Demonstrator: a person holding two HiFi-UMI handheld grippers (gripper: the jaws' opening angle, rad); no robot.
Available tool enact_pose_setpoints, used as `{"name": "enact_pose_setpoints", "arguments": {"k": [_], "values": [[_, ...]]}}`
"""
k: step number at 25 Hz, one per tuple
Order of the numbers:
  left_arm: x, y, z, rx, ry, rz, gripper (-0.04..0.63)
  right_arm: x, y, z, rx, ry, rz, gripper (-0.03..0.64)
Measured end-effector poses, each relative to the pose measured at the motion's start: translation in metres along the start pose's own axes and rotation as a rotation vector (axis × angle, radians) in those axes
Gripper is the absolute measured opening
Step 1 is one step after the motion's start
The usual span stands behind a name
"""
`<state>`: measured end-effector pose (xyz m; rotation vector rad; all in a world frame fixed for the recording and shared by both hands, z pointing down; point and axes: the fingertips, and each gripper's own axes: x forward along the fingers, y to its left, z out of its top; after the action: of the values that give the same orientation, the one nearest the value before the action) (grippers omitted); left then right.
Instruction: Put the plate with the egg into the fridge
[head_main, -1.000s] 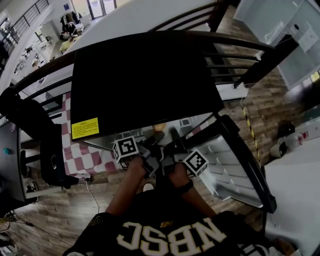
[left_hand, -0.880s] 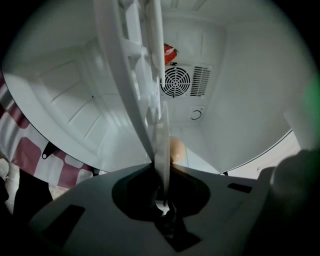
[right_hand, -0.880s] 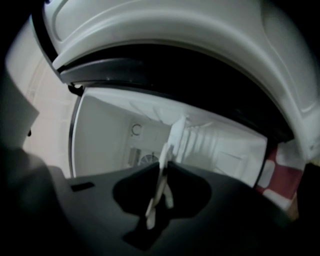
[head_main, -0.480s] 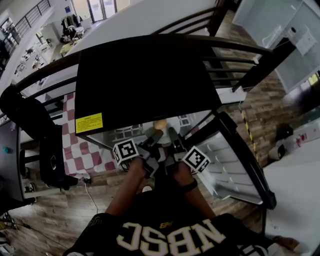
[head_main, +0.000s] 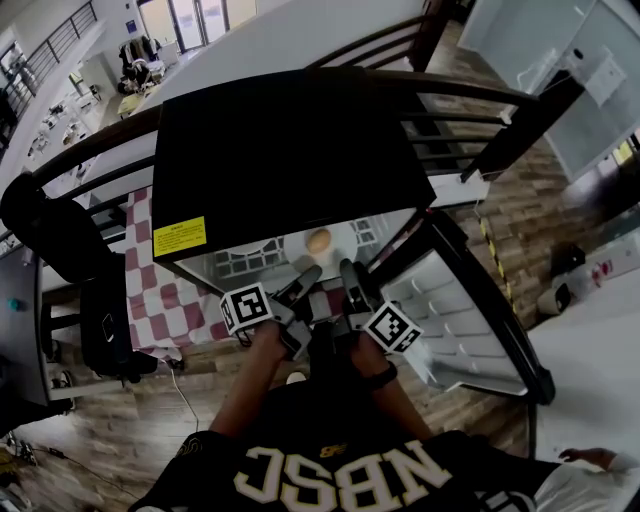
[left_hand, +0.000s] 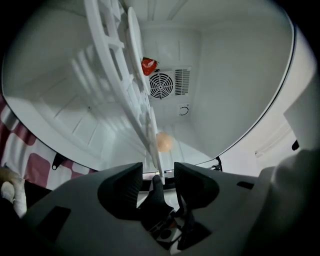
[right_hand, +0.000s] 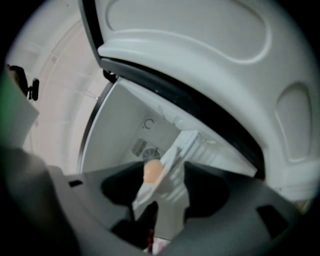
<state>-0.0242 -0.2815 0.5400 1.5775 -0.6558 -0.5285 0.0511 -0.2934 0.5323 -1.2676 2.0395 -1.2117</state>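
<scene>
The small black fridge (head_main: 290, 150) stands with its door (head_main: 470, 320) swung open to the right. Inside it lies the white plate (head_main: 296, 250) with the tan egg (head_main: 319, 240) on it. My left gripper (head_main: 305, 280) and right gripper (head_main: 350, 278) sit side by side at the plate's near rim. In the left gripper view the plate (left_hand: 142, 115) runs edge-on between the jaws of the left gripper (left_hand: 159, 172), with the egg (left_hand: 164, 142) beyond. The right gripper (right_hand: 162, 192) has the plate (right_hand: 172, 172) and egg (right_hand: 152, 171) between its jaws. Both sets of jaws are opening, with gaps beside the rim.
A red object (left_hand: 148, 65) and a round fan vent (left_hand: 162, 86) sit at the fridge's back wall. The door's white inner liner (right_hand: 200, 50) is close on the right. A red-and-white checkered cloth (head_main: 160, 300) and a black chair (head_main: 60, 240) are at left.
Both grippers' jaws have opened off the plate's rim. The egg and plate, hidden behind the grippers before, now show inside the fridge.
</scene>
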Motion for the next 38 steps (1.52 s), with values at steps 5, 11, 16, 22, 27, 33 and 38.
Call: {"name": "enact_pose_setpoints", "arguments": {"k": [5, 11, 16, 22, 27, 33, 38], "values": [[-0.016, 0.008, -0.012, 0.067, 0.018, 0.042, 0.199, -0.02, -0.001, 0.001, -0.116, -0.006, -0.03, 0.244], [-0.038, 0.01, -0.023, 0.238, 0.023, 0.1, 0.198, -0.042, 0.002, -0.009, -0.284, 0.045, -0.063, 0.242], [-0.055, 0.01, -0.028, 0.38, 0.001, 0.141, 0.198, -0.055, 0.009, -0.022, -0.447, 0.089, -0.075, 0.238], [-0.069, 0.001, -0.025, 0.672, -0.04, 0.212, 0.177, -0.062, 0.011, -0.03, -0.583, 0.107, -0.103, 0.158], [-0.076, -0.011, -0.019, 0.955, -0.094, 0.285, 0.137, -0.061, 0.0, -0.039, -0.59, 0.133, -0.135, 0.121], [-0.079, -0.006, -0.012, 0.99, -0.129, 0.332, 0.066, -0.052, 0.015, -0.048, -0.691, 0.132, -0.11, 0.092], [-0.076, -0.003, -0.01, 1.001, -0.128, 0.347, 0.036, -0.04, 0.025, -0.052, -0.764, 0.125, -0.09, 0.066]]}}
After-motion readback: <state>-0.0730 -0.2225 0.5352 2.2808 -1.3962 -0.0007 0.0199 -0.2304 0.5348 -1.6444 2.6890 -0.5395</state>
